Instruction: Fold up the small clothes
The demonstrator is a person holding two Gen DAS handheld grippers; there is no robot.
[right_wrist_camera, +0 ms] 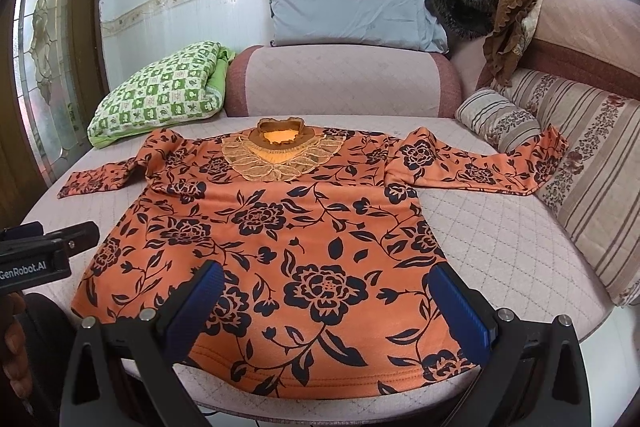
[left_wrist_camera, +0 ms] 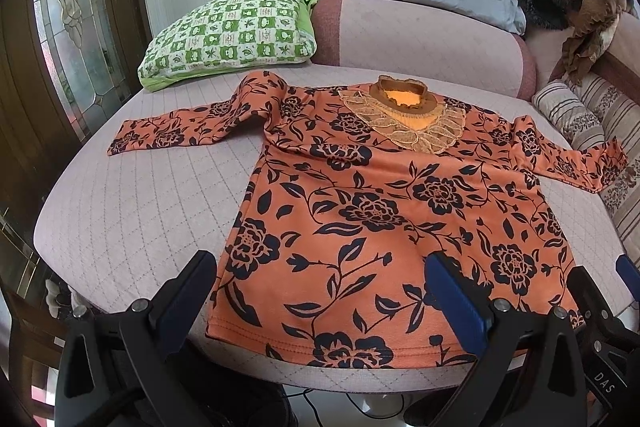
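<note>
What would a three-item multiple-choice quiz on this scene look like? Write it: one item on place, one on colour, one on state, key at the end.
1. Where does the green checked pillow lie relative to the orange floral top?
A. beyond its left sleeve
B. on its hem
C. under its collar

2. What colour is the pillow propped against the wall?
A. red
B. grey-blue
C. yellow

3. How does the top lie?
A. folded in half
B. rolled up
C. spread flat, both sleeves out

Key: 1 A, since it sits at the far left corner of the sofa seat. 2 B, plain grey-blue fabric. 3 C, no fold yet; the left gripper and right gripper are both open near the hem, gripping nothing.
</note>
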